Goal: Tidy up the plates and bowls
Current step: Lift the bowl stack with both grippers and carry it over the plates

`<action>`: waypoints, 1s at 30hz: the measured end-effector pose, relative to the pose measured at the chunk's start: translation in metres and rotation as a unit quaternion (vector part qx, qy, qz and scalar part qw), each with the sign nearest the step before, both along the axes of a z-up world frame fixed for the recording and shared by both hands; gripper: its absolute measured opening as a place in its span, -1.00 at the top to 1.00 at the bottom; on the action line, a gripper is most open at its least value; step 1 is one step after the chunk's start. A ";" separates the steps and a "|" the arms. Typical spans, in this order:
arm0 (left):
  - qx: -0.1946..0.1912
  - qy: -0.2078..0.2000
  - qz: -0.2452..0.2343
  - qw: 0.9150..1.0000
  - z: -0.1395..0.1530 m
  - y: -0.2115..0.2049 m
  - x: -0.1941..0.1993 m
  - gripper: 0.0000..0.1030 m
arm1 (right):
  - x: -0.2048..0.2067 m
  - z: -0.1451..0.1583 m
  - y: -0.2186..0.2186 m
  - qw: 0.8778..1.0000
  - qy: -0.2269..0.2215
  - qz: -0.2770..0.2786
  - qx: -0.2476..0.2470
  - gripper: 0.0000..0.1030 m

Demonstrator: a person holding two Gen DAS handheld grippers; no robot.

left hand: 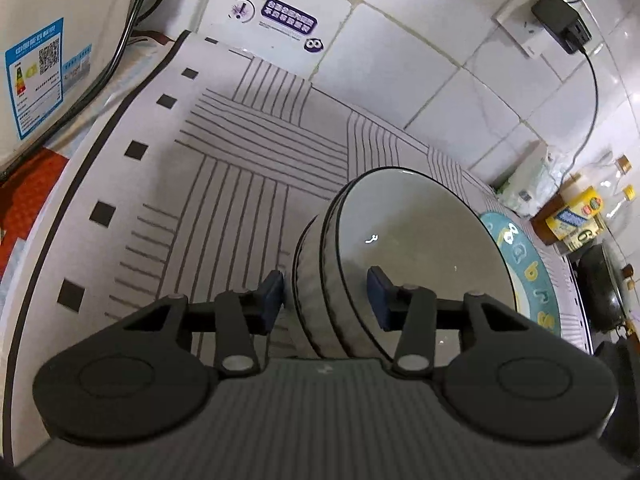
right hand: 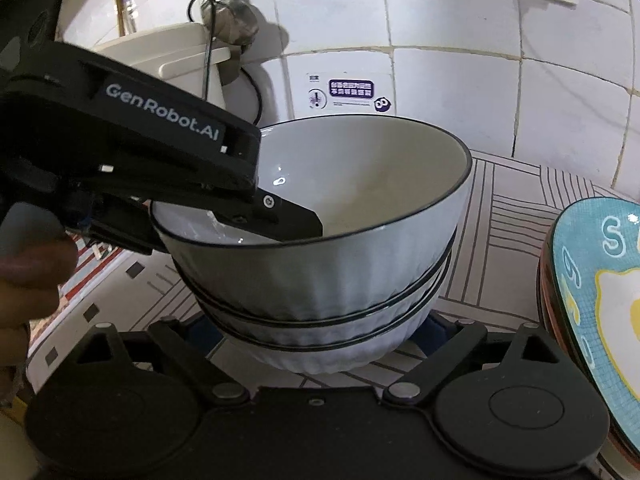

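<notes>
- Left wrist view: the left hand-held gripper straddles the wall of the top bowl of a nested bowl stack, one blue pad inside the rim and one outside; the outer pad stands just off the wall, so the fingers look apart rather than clamped.
- The bowl stack stands on the striped mat over the counter, just beside a pile of plates topped by a blue lettered one.
- Progress, as a judgement: at least three bowls are nested and the plates are piled, so the sorting seems largely done; whether the top bowl is arriving or leaving cannot be told.
- Right wrist view: the right hand-held gripper sits low at the base of the stack, fingers spread wide, its pads mostly hidden behind the bowls.
- The plate pile is cut off by the frame edge; its count is unclear.
</notes>
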State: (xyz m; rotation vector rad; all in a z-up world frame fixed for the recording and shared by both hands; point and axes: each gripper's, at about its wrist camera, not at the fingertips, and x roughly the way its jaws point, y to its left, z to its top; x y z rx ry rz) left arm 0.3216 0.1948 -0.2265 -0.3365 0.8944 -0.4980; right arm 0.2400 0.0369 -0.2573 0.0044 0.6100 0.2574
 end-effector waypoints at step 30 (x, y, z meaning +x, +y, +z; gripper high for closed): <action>0.054 -0.077 -0.144 0.985 0.099 -0.107 -0.057 0.12 | -0.092 0.061 -0.082 0.992 -0.101 -0.064 0.024 -0.86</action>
